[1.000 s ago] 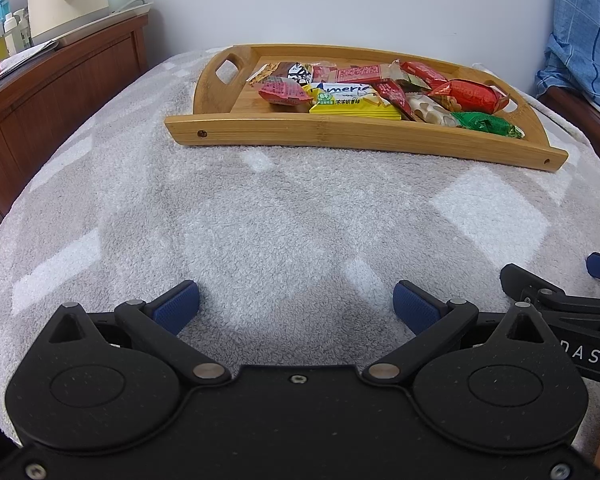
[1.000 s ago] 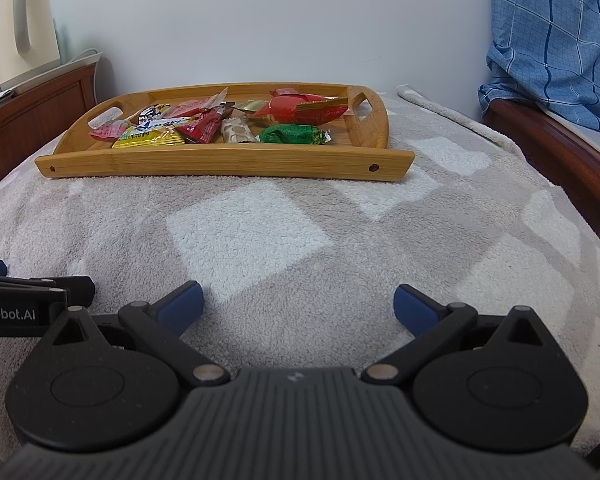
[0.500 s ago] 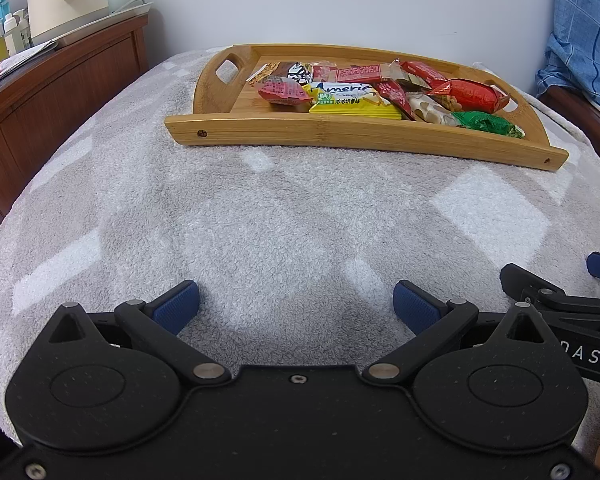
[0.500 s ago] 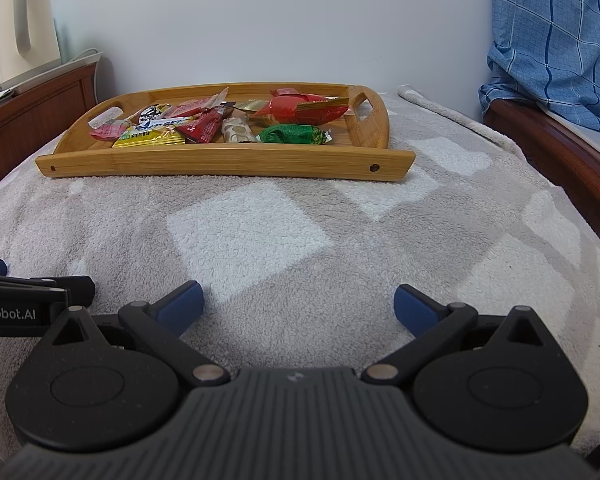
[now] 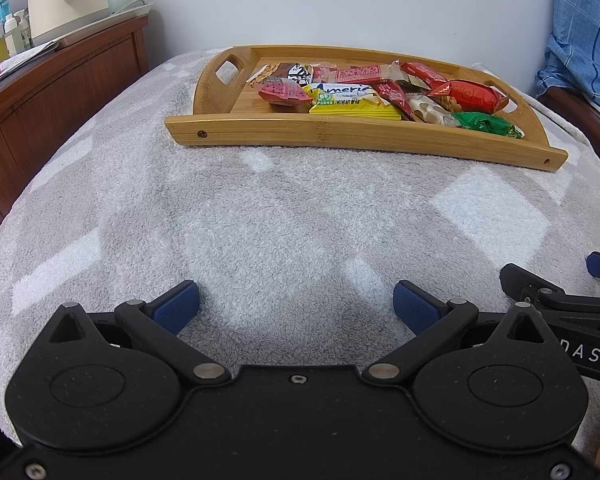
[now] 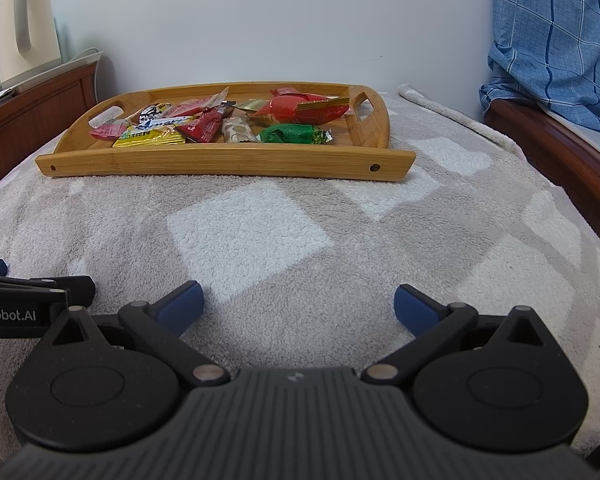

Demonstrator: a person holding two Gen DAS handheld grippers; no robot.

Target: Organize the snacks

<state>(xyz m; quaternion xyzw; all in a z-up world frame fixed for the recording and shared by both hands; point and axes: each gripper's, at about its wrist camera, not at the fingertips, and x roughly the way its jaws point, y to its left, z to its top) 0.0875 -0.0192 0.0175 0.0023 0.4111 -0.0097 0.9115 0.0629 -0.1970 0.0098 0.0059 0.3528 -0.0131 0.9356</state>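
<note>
"Americ…" wrapper (image 5: 342, 90), "nRobot.AI" left gripper (image 6: 28, 304)

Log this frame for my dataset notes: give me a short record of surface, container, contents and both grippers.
surface: grey and white checked blanket
container: wooden tray with cut-out handles, resting on the blanket
contents: wrapped snacks piled inside, among them a yellow packet, a large red packet and a green packet
left gripper: open, empty, low over the blanket, short of the tray
right gripper: open, empty, beside the left one
background: cream kettle on a wooden cabinet
</note>
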